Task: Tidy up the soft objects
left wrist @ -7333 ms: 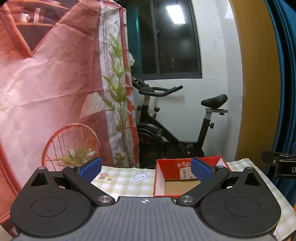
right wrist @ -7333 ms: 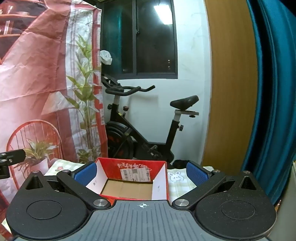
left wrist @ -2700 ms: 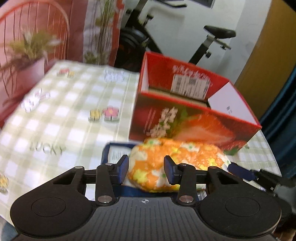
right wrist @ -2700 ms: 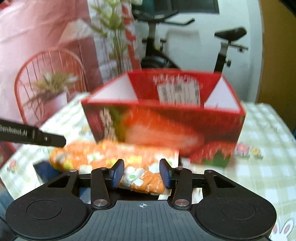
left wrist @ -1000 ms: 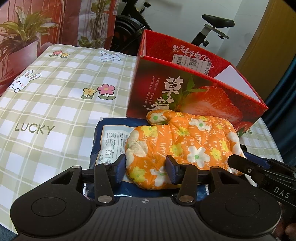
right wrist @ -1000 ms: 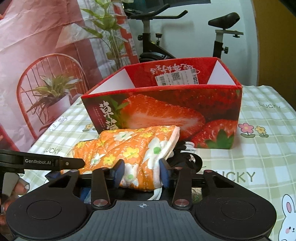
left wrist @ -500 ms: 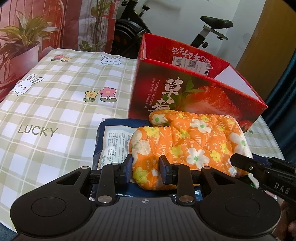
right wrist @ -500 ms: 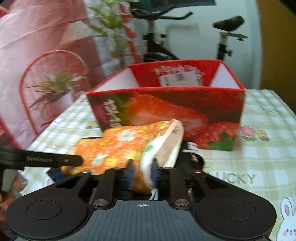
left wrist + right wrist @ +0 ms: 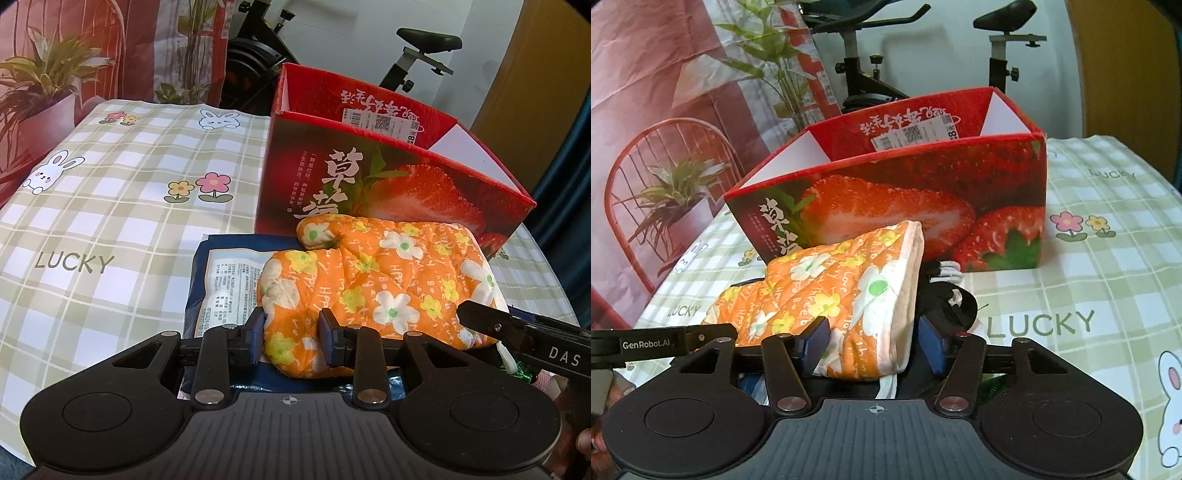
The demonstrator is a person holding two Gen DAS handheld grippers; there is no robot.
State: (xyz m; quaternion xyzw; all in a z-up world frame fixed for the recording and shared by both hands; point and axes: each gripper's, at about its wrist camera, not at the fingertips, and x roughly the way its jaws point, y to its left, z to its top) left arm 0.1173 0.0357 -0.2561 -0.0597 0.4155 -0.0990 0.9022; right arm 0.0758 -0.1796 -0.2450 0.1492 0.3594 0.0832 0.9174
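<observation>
An orange floral oven mitt [image 9: 388, 280] lies on a blue packet [image 9: 221, 280] in front of the red strawberry box [image 9: 388, 177]. My left gripper [image 9: 291, 341] is shut on the mitt's rounded finger end, both pads pressing into the padding. In the right wrist view the mitt's [image 9: 834, 291] cuff end sits between the pads of my right gripper [image 9: 873, 345]. Its jaws are opening; the right pad stands off the fabric. The box [image 9: 905, 206] is open at the top, right behind the mitt.
A green checked tablecloth [image 9: 110, 221] with bunnies and "LUCKY" print covers the table. A black and white item [image 9: 945, 295] lies under the mitt's cuff. An exercise bike [image 9: 857, 55] and a red printed backdrop [image 9: 665, 74] stand behind the table.
Both grippers came down from facing the room to the mitt. The left closed onto its finger end. The right pinched the cuff half a second ago and has since widened.
</observation>
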